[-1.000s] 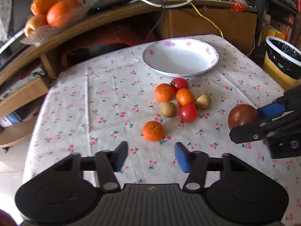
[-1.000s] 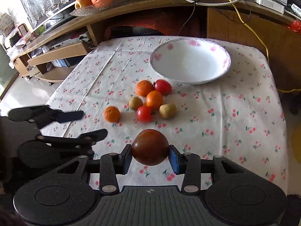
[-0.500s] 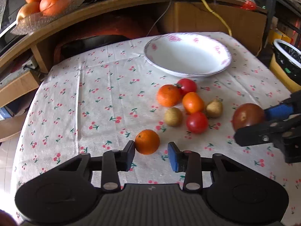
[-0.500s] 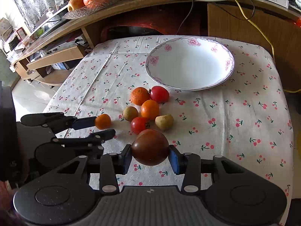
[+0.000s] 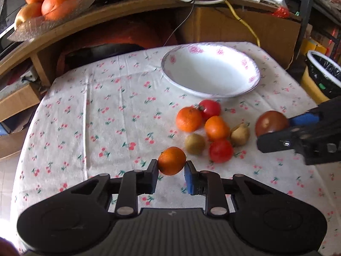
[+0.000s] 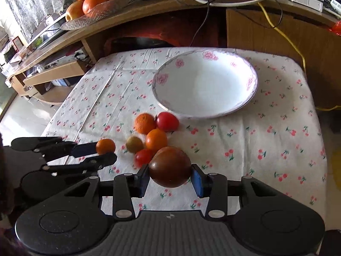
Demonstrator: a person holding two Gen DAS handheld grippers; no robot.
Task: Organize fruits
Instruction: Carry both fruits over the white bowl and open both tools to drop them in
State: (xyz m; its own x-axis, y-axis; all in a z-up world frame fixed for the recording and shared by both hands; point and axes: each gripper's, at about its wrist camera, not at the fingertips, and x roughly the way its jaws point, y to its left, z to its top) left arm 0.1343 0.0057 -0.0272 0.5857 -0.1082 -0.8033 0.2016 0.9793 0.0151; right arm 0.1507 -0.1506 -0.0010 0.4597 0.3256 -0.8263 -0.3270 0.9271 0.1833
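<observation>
The left claw [image 5: 171, 171] was narrowed around a small orange [image 5: 172, 160], both pads touching its sides, at the near edge of the fruit cluster on the tabletop [image 5: 102, 115]. The right claw [image 6: 170, 180] gripped a dark tomato [image 6: 170, 166] tightly between its pads, near the loose fruits and short of the empty white bowl [image 6: 204, 89].
</observation>
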